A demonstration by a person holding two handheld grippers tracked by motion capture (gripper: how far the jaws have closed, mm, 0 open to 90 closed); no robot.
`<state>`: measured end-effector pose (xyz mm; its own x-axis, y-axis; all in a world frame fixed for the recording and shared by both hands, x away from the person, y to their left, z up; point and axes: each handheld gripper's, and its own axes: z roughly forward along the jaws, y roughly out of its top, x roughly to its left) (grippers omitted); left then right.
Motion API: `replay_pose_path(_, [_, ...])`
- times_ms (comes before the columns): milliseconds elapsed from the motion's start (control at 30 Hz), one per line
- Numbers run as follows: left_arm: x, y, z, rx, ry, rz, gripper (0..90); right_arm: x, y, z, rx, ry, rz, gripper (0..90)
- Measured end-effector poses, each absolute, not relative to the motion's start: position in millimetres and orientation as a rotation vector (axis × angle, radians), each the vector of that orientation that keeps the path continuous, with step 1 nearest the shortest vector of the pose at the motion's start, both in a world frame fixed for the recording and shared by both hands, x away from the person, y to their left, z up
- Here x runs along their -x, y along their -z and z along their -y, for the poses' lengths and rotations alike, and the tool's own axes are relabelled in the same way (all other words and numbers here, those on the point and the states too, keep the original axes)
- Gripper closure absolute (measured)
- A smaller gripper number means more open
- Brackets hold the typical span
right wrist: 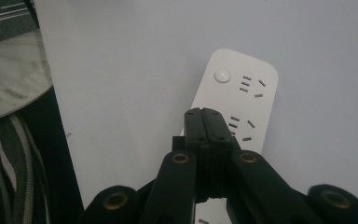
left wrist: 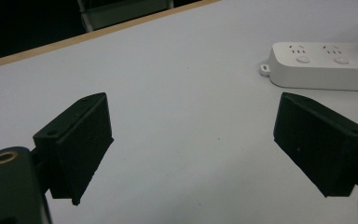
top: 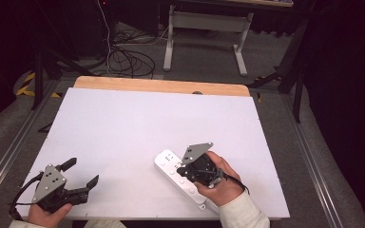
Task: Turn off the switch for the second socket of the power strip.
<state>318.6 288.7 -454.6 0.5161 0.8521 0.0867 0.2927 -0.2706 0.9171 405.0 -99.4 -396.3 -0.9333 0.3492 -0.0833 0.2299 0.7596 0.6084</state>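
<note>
A white power strip (top: 167, 162) with round buttons and several sockets lies slantwise on the white table top (top: 138, 123), near its front edge at the right. My right gripper (top: 193, 172) hangs over the strip and points down at it. In the right gripper view its jaws are pressed together, with nothing between them, and the right gripper (right wrist: 204, 115) covers part of the power strip (right wrist: 244, 91) near a socket. My left gripper (top: 82, 172) rests at the front left, open and empty. The left gripper (left wrist: 191, 133) looks across bare table toward the power strip (left wrist: 326, 65).
A wooden strip (top: 161, 86) runs along the table's far edge. Beyond it are floor cables (top: 123, 59) and a white desk frame (top: 204, 28). Metal rails (top: 313, 175) flank both sides of the table. A person's pale sleeve and striped clothing (right wrist: 9, 107) sit by the front edge.
</note>
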Motion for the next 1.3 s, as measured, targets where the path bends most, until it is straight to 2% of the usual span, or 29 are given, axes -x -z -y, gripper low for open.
replay_pose_path(133, [-318.6,454.5,-288.6,-1.814,-0.745,-0.952,12.0,-404.4,396.3,99.2,-0.457,-0.920,-2.760,90.0])
replay_pose_path(467, [-317.9,454.4,-288.6,-1.811,-0.745,-0.953,12.0,-403.0,390.2,104.5,-0.457,-0.996,-2.689,63.0])
replay_pose_path(833, [-317.8,454.0,-288.9,-1.814,-0.751,-0.948,12.0,-400.2,382.6,121.5,-0.449,-1.117,-2.552,37.6])
replay_pose_path(1300, [-317.3,453.7,-288.5,-1.815,-0.750,-0.946,12.0,-414.1,398.8,176.2,-0.653,-1.413,-2.379,28.4])
